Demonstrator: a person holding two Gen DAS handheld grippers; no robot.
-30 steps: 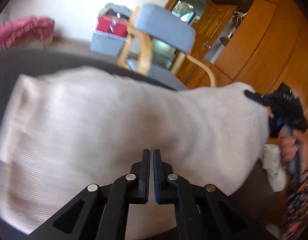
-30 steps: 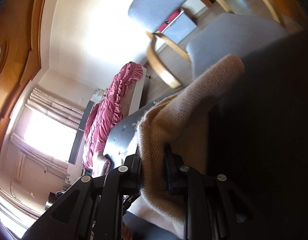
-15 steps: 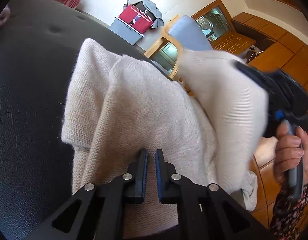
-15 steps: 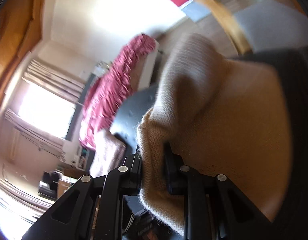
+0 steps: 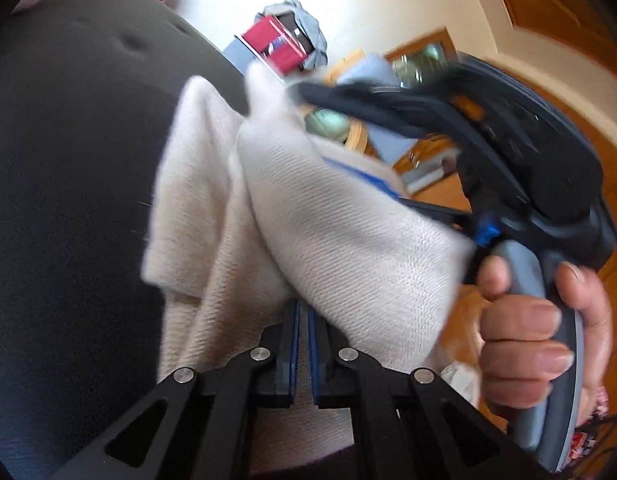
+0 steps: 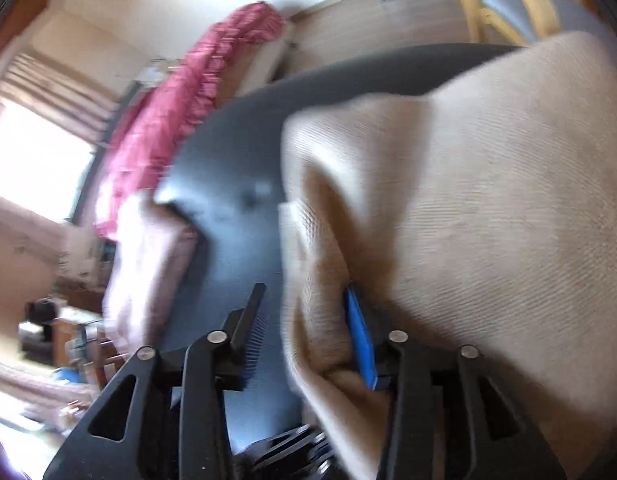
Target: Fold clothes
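Sweater [image 5: 348, 240]: soft, limp knit that sags. Your left gripper [image 5: 302, 312] is closing, pinching its edge; your right gripper [image 6: 308, 320] is opening around a fold at one o'clock. Grip doubled edges.

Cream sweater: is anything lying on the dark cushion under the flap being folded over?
Nothing visible: the dark cushion beside the cream sweater looks bare; what lies under the flap is hidden.
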